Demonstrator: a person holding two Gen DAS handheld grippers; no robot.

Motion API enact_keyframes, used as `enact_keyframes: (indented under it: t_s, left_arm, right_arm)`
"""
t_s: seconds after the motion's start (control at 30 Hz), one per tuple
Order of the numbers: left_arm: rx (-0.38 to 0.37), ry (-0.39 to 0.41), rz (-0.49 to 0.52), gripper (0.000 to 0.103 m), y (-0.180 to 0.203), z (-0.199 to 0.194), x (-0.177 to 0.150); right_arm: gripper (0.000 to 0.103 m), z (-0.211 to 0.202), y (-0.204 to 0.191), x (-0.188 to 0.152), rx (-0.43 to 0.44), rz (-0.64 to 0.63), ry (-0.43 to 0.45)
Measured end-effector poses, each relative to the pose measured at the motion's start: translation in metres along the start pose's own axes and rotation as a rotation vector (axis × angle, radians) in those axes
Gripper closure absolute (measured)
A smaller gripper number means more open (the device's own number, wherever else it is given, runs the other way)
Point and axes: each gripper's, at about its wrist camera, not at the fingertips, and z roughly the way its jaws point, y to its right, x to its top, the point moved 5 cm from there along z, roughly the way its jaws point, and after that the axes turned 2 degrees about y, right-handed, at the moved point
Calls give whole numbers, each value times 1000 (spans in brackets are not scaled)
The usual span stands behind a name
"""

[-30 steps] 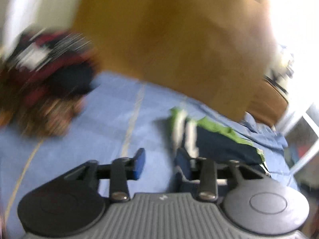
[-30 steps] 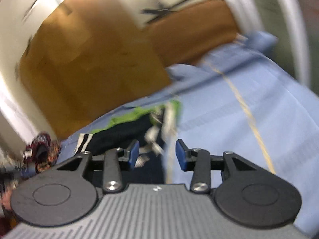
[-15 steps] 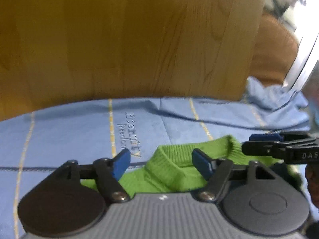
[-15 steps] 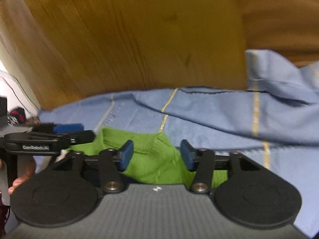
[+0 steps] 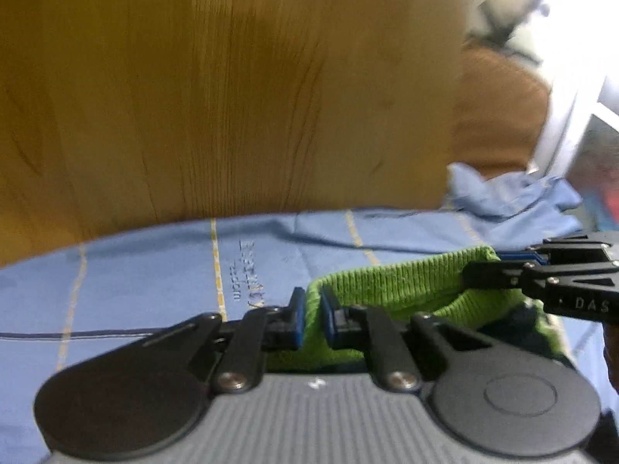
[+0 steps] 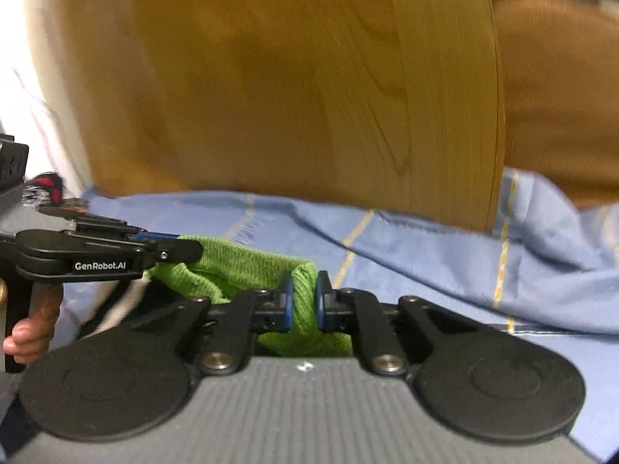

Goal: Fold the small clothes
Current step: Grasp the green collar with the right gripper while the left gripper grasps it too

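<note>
While stretched between two grippers, green ribbed knit band (image 5: 406, 282) of small garment, raised just above blue bedsheet (image 5: 135, 278). Soft, thick rib texture; folded double at each grip. Dark navy fabric (image 5: 518, 319) of same garment below band, with white stripe visible in right wrist view.

Left gripper (image 5: 311, 319): blue pads clamped on left end of band, knit pinched flat between them; jaws near together. Angled downward toward bed. Same gripper seen side-on in right wrist view (image 6: 170, 245), black linkage marked "GenRobot.AI", held by person's hand (image 6: 33, 324), fingers curled round handle.

Right gripper (image 6: 301, 301): blue pads closing on right end of band, knit compressed between them. Angled downward. Same gripper seen side-on in left wrist view (image 5: 499, 266), fingers laid over band end.

Bedsheet: woven light blue, thin yellow stripes (image 5: 216, 266), one dark line, embroidered lettering (image 5: 247, 274), rumpled at far right. Wooden headboard (image 5: 232, 96) behind, smooth golden grain, curved edge.

Count: grippers, two; garment, one; hand in view, one. Red-and-dark cloth heap (image 6: 48, 185) at far left of right wrist view, blurred.
</note>
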Motion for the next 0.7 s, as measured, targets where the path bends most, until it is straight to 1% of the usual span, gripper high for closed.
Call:
enact_keyframes:
  t_s: [0.1, 0.23, 0.3, 0.4, 0.5, 0.53, 0.63, 0.7]
  left_arm:
    - [-11, 71, 27, 94, 15, -53, -9]
    - [-25, 164, 74, 94, 37, -125, -46]
    - [-38, 183, 86, 93, 46, -152, -68]
    - [-68, 188, 87, 93, 58, -187, -107]
    - [-77, 191, 88, 93, 69, -208, -148]
    - [-80, 184, 83, 93, 72, -210, -160]
    - [-93, 143, 45, 93, 79, -206, -193]
    - [-97, 117, 42, 93, 80, -198, -208]
  right_arm:
    - [89, -48, -28, -8, 7, -62, 52]
    - [89, -105, -64, -31, 39, -109, 106]
    - [89, -135, -82, -50, 61, -120, 125]
    - [90, -167, -104, -87, 70, -144, 132]
    - [90, -191, -125, -130, 67, -169, 135]
    - [90, -191, -128, -143, 58, -165, 133]
    - [89, -194, -132, -175, 16, -123, 107]
    - [89, -188, -129, -192, 0, -86, 88]
